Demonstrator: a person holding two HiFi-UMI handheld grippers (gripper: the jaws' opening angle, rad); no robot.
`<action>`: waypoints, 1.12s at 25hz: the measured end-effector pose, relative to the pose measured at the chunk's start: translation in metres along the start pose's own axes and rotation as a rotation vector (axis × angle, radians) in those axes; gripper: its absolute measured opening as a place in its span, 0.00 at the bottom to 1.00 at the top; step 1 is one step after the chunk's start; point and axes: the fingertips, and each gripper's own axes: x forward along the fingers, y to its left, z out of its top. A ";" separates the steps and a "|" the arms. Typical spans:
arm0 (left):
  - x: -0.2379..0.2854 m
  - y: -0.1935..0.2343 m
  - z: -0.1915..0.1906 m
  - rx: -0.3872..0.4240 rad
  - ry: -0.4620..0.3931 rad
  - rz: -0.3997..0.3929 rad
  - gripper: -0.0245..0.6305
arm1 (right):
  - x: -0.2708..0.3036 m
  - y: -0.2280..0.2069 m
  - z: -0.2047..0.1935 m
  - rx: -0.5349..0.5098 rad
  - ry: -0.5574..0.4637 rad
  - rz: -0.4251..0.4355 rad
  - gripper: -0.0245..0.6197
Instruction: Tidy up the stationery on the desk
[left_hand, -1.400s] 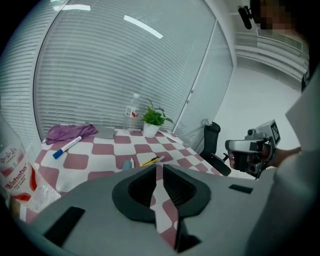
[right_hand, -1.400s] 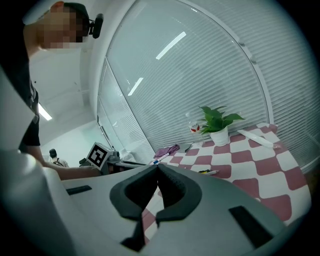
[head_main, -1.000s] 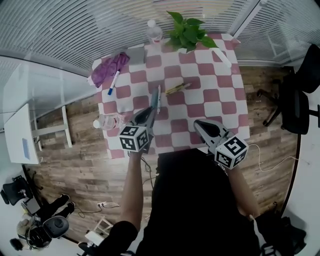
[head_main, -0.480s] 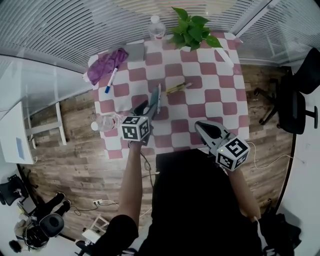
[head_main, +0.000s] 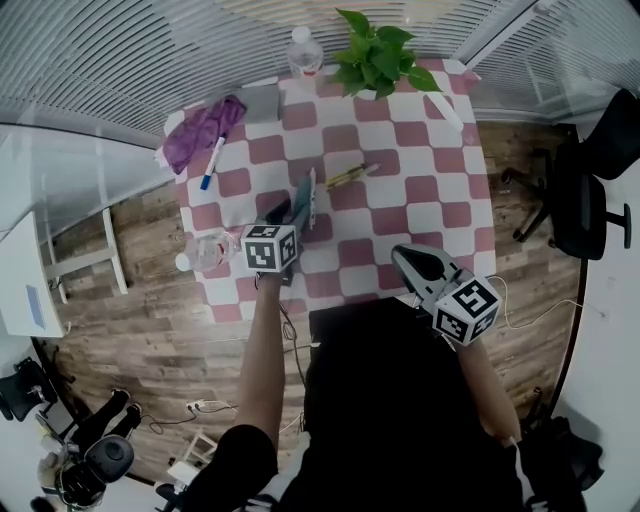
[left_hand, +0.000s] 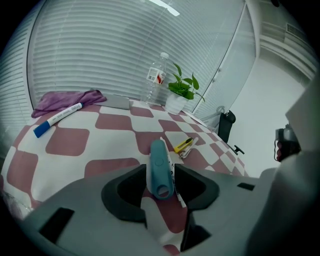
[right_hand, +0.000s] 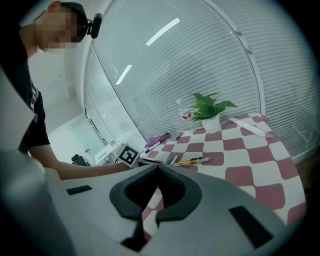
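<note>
A teal pen-shaped case (left_hand: 159, 167) lies flat on the red-and-white checked tablecloth (left_hand: 70, 142), with a thin white pen (left_hand: 176, 189) along its right side. My left gripper (left_hand: 161, 186) straddles its near end; the jaws have just been opening and stand open, pads clear of the case between them. In the head view the left gripper (head_main: 289, 213) sits at the case (head_main: 304, 194) near the table's left front. My right gripper (head_main: 407, 257) hovers shut and empty over the front edge, also shut in its own view (right_hand: 157, 169). A yellow utility knife (left_hand: 184, 145) lies just beyond.
A blue-capped marker (head_main: 213, 160) and a purple cloth (head_main: 195, 130) lie at the far left. A water bottle (head_main: 303, 52) and a potted plant (head_main: 375, 55) stand at the back. A white strip (head_main: 445, 110) rests far right; a clear bottle (head_main: 205, 250) lies at the left edge.
The left gripper came down to the table with the teal case, then its jaws opened and let the case go. The right gripper stayed where it was.
</note>
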 end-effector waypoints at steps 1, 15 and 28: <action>0.001 0.001 -0.001 0.000 0.004 -0.002 0.32 | 0.000 0.000 0.000 0.002 0.000 -0.003 0.07; 0.009 -0.004 -0.005 0.025 0.030 0.000 0.29 | -0.008 -0.007 -0.003 0.034 -0.022 -0.049 0.07; 0.001 0.000 -0.009 0.007 0.016 0.064 0.27 | -0.011 -0.007 -0.004 0.029 -0.023 -0.039 0.07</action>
